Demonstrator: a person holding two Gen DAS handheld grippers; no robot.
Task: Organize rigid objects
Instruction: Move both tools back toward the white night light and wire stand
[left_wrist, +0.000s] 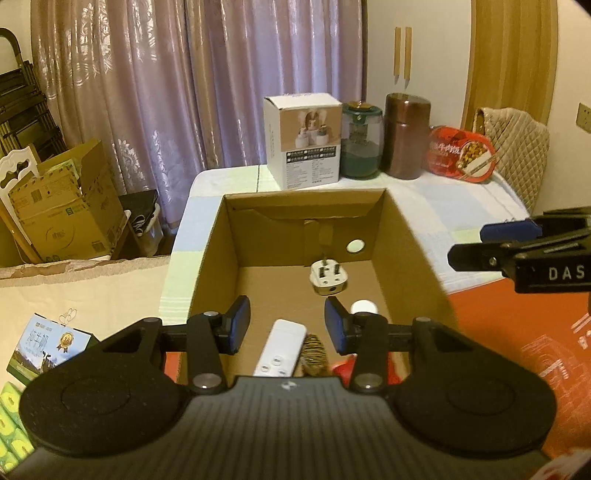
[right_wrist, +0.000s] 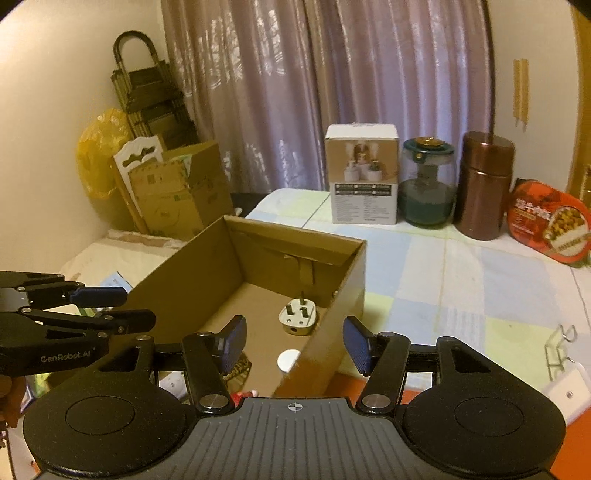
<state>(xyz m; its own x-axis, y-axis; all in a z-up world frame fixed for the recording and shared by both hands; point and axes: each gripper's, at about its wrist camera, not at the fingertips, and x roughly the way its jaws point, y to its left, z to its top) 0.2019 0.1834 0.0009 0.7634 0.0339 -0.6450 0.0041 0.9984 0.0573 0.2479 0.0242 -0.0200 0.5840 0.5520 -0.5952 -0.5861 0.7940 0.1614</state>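
1. Cardboard box (left_wrist: 406, 240) sits open-topped on the desk (left_wrist: 461, 221), right below and ahead of me, its walls upright.
2. I hold my left fingers (left_wrist: 238, 325) over the near end of the box, pointing down into it. The two blue pads stand a little apart and grip nothing.
3. My right fingers (right_wrist: 356, 349) hover over the box's right-hand wall. Their pads are spread apart and empty; the wall only shows below the gap and touches neither pad.
4. Inside the box, a white three-pin plug (left_wrist: 328, 280) lies on the floor towards the far wall, prongs pointing away from me.
5. A white remote (left_wrist: 282, 347) lies at the near end, directly under my left fingers, with a brown striped thing (left_wrist: 314, 354) just beside it on the right. I cannot tell what that thing is.
6. A small white round object (left_wrist: 364, 307) rests on the box floor near the right wall, between the plug and the near end.
7. Behind the box, along the far edge of the desk, stand a white product carton (left_wrist: 303, 140), a green glass jar (left_wrist: 361, 144) and a copper-brown canister (left_wrist: 406, 136) in a row. A red oval food pack (left_wrist: 461, 155) lies to their right.
8. Purple curtains (left_wrist: 184, 92) hang behind the desk.
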